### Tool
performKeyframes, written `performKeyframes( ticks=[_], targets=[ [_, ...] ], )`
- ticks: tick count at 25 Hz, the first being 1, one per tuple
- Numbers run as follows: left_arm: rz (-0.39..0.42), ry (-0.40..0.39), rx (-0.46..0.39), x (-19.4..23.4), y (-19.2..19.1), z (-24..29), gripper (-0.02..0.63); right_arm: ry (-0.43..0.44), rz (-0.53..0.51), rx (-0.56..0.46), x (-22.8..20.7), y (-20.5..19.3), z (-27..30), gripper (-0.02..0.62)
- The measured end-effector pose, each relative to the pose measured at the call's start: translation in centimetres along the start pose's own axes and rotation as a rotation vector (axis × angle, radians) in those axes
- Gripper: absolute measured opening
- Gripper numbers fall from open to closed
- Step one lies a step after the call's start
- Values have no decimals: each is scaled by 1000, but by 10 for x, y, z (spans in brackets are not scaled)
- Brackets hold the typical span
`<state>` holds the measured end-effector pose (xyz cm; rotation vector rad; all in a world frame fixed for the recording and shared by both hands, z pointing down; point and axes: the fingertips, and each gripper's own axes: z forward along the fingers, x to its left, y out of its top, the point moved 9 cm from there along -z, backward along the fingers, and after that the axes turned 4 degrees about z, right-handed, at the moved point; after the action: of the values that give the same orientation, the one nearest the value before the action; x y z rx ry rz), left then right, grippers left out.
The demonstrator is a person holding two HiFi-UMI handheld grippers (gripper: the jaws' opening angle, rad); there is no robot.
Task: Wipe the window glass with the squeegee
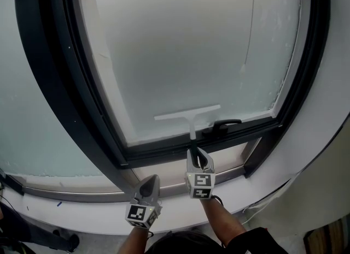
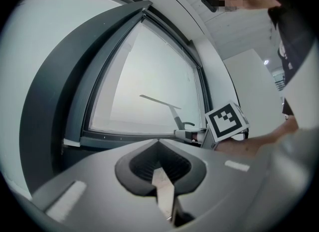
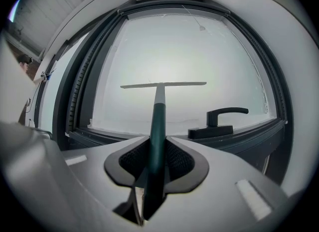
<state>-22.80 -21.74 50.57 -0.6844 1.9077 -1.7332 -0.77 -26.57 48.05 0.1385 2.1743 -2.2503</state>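
nearest the head camera, the left gripper (image 1: pixel 149 186) is held low over the pale sill (image 1: pixel 82 214), its jaws closed together on nothing, well short of the pane. just to its right and a little further forward, the right gripper (image 1: pixel 198 161) is clamped on the dark green handle of the squeegee (image 1: pixel 190 117), the shaft pinched between the ribbed pads near its lower end. the squeegee is seen standing up from those jaws with its pale blade laid roughly level across the lower part of the window glass (image 1: pixel 180 45), just above the bottom rail of the dark window frame (image 1: pixel 71 94) and just left of the black window handle (image 1: pixel 225 123). the blade appears to lie against the glass, though firm contact cannot be confirmed. the tool is judged to be light and stiff in the shaft, with a softer edge at the blade. the smooth round handle is likely to twist between the pads if it is pressed unevenly, so a hold low on the handle and square to the blade, as is seen here, is judged sound. the glass is hazy and is best treated as fragile, so even pressure is called for rather than a jab. the window handle may be caught by the blade's right end on a sideways stroke.
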Motion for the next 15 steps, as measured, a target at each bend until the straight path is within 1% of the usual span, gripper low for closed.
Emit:
performKeyframes(
  ticks=[5, 9, 15],
  targets=[
    [-5, -13, 14, -2, -6, 1, -2, -10, 0, 19, -2, -8, -1, 95],
    [-14, -9, 4, -1, -1, 0, -2, -20, -12, 36, -2, -13, -3, 95],
    [-8, -25, 15, 3, -6, -5, -2, -26, 4, 64, 1, -17, -11, 95]
  ],
)
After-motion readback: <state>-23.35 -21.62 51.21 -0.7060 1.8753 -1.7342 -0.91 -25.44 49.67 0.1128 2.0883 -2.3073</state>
